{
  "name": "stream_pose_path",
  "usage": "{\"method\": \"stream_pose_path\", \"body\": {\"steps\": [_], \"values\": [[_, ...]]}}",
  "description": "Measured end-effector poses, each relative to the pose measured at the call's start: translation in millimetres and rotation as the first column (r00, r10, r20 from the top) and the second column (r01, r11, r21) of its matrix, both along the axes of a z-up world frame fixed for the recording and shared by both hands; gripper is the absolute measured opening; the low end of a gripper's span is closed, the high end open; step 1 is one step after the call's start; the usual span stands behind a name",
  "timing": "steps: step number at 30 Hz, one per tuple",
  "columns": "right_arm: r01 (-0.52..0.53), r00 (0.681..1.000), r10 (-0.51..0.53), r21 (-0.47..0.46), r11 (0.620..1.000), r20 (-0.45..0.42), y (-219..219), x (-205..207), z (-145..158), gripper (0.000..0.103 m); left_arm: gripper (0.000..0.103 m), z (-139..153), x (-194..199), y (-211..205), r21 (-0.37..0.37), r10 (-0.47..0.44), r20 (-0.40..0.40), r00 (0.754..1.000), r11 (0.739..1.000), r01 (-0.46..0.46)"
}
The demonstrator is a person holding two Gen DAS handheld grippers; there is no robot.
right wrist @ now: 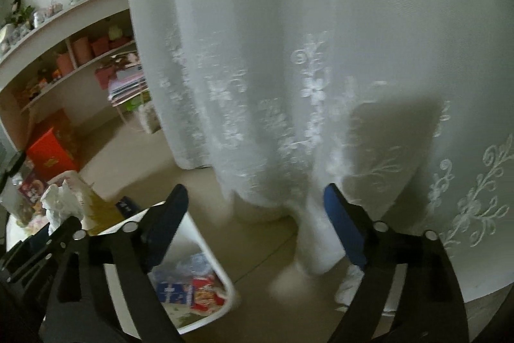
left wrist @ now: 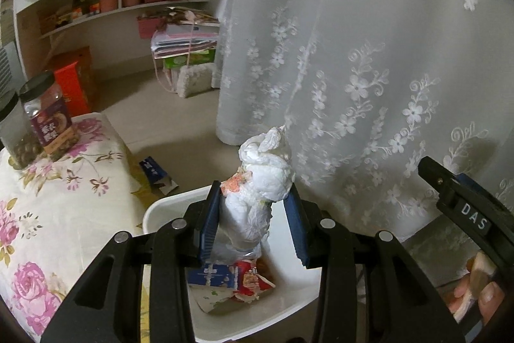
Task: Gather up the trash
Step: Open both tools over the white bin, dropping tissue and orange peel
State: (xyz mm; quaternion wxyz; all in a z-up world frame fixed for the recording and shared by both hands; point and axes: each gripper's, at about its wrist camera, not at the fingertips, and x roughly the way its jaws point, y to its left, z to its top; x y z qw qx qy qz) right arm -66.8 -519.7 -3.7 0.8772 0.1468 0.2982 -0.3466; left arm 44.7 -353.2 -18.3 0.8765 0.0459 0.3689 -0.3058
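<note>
My left gripper (left wrist: 253,201) is shut on a crumpled white tissue wad (left wrist: 263,179) and holds it above the white trash bin (left wrist: 160,208). The bin holds blue and red snack wrappers (left wrist: 237,277). A blue wrapper (left wrist: 154,171) lies on the floor beyond the bin. In the right wrist view my right gripper (right wrist: 257,208) is open and empty, raised over the floor beside the bin (right wrist: 221,275). The tissue wad (right wrist: 61,201) and the left gripper show at that view's left edge.
A floral-cloth table (left wrist: 48,198) at the left carries two jars (left wrist: 48,118). A white lace curtain (left wrist: 353,53) hangs close ahead and to the right. Shelves (left wrist: 96,5), a red box (left wrist: 72,85) and a stack of papers (left wrist: 186,37) stand at the back.
</note>
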Motion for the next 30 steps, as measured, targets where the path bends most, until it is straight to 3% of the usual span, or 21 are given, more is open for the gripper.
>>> {"method": "stream_pose_path", "body": {"steps": [7,10,13,27,29,30], "values": [[0.052,0.999,-0.052,-0.034,0.998,-0.005,-13.9,-14.2,-4.5,0.096,0.041,-9.5,-0.7,-23.3,0.031,-0.037,-0.005,0.999,0.999,0.037],[0.069,0.998,-0.069,-0.032,0.997,-0.001,-18.1,-19.1,-4.6,0.096,0.046,-12.8,-2.2,-31.6,0.047,-0.058,-0.008,0.998,0.997,0.058],[0.088,0.996,-0.088,-0.015,0.996,0.006,-22.2,-23.3,-4.7,0.096,0.060,-12.0,-5.4,-34.1,0.051,-0.066,0.004,0.998,0.997,0.066],[0.079,0.995,-0.072,-0.102,0.992,0.071,16.6,-34.1,19.9,0.096,0.076,12.4,-23.7,4.5,0.059,-0.009,0.110,0.994,0.998,0.003],[0.076,0.995,-0.067,-0.113,0.991,0.080,24.2,-35.3,23.1,0.096,0.088,16.0,-26.9,14.1,0.055,0.009,0.130,0.992,0.998,-0.016],[0.075,0.994,-0.064,-0.120,0.990,0.093,29.9,-37.8,24.8,0.096,0.089,19.3,-29.4,23.7,0.042,0.026,0.149,0.989,0.999,-0.033]]}}
